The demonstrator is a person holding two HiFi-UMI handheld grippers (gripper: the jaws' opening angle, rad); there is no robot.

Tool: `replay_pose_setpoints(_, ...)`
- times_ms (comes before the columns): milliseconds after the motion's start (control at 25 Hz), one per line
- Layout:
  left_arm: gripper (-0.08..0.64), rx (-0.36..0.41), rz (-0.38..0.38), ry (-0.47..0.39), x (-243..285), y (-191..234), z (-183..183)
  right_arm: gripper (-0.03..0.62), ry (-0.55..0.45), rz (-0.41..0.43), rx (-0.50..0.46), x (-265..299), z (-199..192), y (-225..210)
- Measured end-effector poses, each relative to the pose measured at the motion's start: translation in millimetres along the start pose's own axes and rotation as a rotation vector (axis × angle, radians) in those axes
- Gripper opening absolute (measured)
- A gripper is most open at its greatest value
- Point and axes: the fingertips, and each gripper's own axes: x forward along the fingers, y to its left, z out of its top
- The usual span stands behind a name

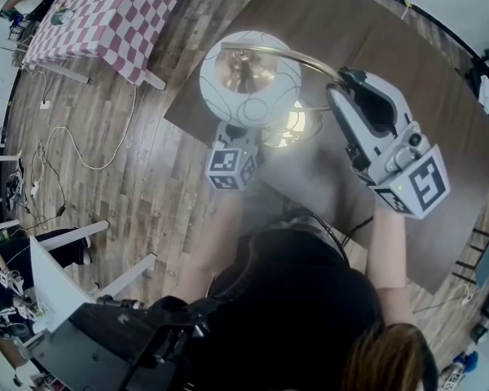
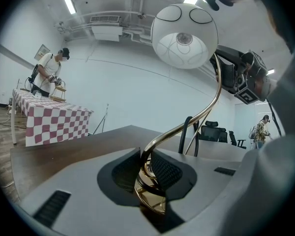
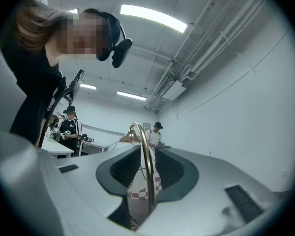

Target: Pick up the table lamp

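The table lamp has a white globe shade, a curved brass stem and a brass base on the dark table. My left gripper sits low by the base, its black pads shut on the stem. In the head view only its marker cube shows, below the globe. My right gripper is higher up at the stem's bend. The thin stem runs between its pads with a gap showing, so the jaws stand open around it.
A table with a red-and-white checked cloth stands on the wood floor to the left, with a person at it. Cables trail on the floor. Office chairs stand behind the dark table. More people work in the background.
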Motion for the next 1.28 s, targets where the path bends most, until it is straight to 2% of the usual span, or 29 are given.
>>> replay_pose_setpoints(440, 0.067, 0.014, -0.010, -0.011, -0.6, -1.1, 2.1, 0.072, -0.025, 0.019, -0.011, 5.4, 7.8, 3.9)
replay_pose_setpoints(640, 0.066, 0.067, -0.024, -0.005, 1.7, -2.0, 1.8, 0.064, -0.034, 0.025, -0.014, 8.0, 9.7, 5.7)
replay_pose_setpoints(1280, 0.046, 0.083, -0.052, -0.007, 10.5, -4.0, 3.0, 0.054, -0.065, 0.025, -0.035, 8.9, 10.3, 5.7)
